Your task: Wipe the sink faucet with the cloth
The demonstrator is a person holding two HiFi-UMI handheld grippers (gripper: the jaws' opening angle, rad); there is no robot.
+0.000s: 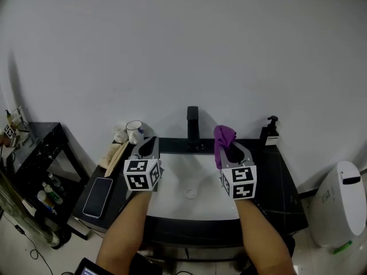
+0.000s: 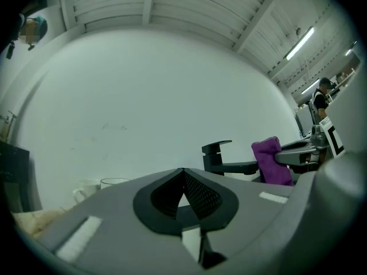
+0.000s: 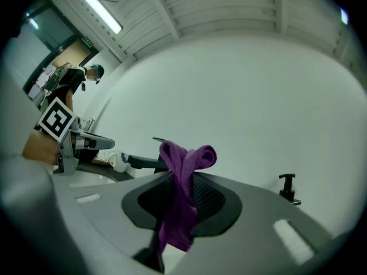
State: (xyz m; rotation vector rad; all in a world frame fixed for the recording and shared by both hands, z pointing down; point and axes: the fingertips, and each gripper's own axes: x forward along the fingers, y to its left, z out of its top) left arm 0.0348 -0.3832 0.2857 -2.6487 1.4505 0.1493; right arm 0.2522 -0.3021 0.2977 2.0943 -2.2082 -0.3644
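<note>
The right gripper [image 1: 232, 151] is clamped on the purple cloth [image 3: 182, 179]: the right gripper view shows the fabric pinched between the two jaws, bunched in a knot above them and hanging down below. In the head view the cloth [image 1: 223, 135] stands just right of the black faucet [image 1: 192, 125], near it but apart from it. The left gripper [image 2: 183, 173] carries nothing; its jaws are pressed together with their tips meeting. Both grippers hover over the white sink [image 1: 172, 191], which is set in a black countertop [image 1: 278, 179]. Each gripper's cube bears black-and-white square markers, which are patterns, not letters. A black soap dispenser [image 1: 269, 132] stands at the back right of the counter, and its light label is too small to read. At the back left a white mug [image 1: 135, 132] shows a dark mark that cannot be read, and a phone [image 1: 98, 196] lies face up nearer the front left. A white bin [image 1: 340, 208] stands on the floor at the right, with a small grey mark on its side that is illegible. A person [image 3: 73, 80] stands far back in the right gripper view.
</note>
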